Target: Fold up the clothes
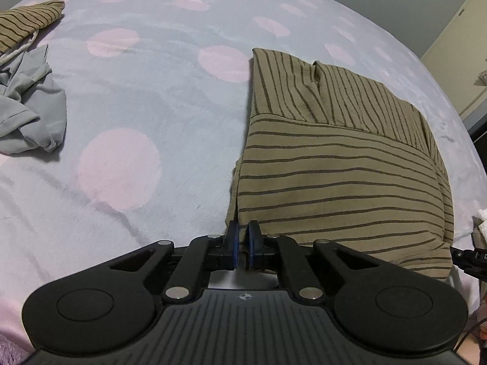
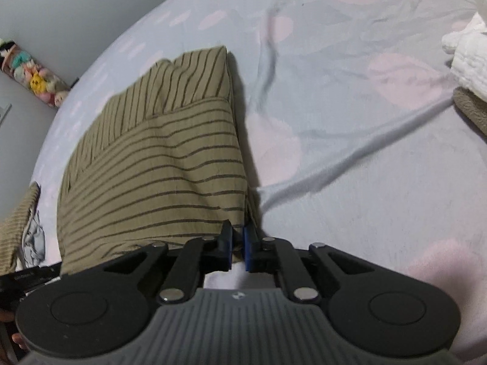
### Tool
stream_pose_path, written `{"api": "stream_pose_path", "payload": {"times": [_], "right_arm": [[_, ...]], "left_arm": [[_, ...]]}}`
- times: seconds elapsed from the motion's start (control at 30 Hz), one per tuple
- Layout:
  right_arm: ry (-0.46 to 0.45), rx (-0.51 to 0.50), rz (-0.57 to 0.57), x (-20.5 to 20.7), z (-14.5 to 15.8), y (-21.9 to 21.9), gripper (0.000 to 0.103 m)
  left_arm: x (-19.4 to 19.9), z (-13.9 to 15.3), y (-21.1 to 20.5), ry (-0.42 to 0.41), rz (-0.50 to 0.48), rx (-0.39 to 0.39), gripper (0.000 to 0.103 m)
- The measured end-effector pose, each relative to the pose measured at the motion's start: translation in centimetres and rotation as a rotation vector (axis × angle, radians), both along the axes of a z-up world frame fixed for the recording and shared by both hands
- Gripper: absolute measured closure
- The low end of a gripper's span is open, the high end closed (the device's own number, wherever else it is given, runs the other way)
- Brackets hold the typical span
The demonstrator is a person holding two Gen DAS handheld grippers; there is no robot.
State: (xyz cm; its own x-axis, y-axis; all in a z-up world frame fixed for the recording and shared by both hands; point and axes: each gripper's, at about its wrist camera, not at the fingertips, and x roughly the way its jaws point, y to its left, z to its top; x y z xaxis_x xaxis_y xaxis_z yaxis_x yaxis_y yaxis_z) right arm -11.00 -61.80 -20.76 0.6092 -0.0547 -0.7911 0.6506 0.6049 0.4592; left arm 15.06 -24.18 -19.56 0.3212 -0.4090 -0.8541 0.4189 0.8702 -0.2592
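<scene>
An olive striped garment (image 1: pixel 341 164) lies partly folded on the bed, its near edge lifted. My left gripper (image 1: pixel 242 228) is shut on the garment's near left corner. In the right wrist view the same striped garment (image 2: pixel 158 158) stretches away from me, and my right gripper (image 2: pixel 238 231) is shut on its near right corner. Both corners are pinched between the blue pads. The far end rests on the bedspread (image 1: pixel 146 100).
A crumpled grey garment (image 1: pixel 27 112) and another striped piece (image 1: pixel 27 21) lie at the left. White cloth (image 2: pixel 468 51) and a brown item (image 2: pixel 471 106) sit at the right. Plush toys (image 2: pixel 30 73) stand by the wall. A cabinet (image 1: pixel 456 45) is beyond the bed.
</scene>
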Motion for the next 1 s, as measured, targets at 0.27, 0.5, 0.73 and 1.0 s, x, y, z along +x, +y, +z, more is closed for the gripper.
{"api": "stream_pose_path", "payload": {"times": [0.27, 0.5, 0.73, 1.0], "right_arm": [[-0.163, -0.021, 0.01, -2.3, 1.8, 0.9, 0.027], [-0.335, -0.276, -0.115, -4.7, 5.3, 2.6, 0.021], [-0.299, -0.44, -0.056, -2.1, 6.3, 2.6, 0.001], [-0.236, -0.403, 0.019, 2.7, 5.1, -0.5, 0.001]], "left_arm": [[-1.0, 1.8, 2.6, -0.065, 0.067, -0.14, 0.083], [-1.8, 4.5, 3.1, -0.236, 0.1, -0.244, 0.049], [-1.1, 6.6, -1.2, -0.485, -0.011, -0.116, 0.027], [2.8, 4.6, -3.6, -0.458, -0.021, -0.119, 0.026]]}}
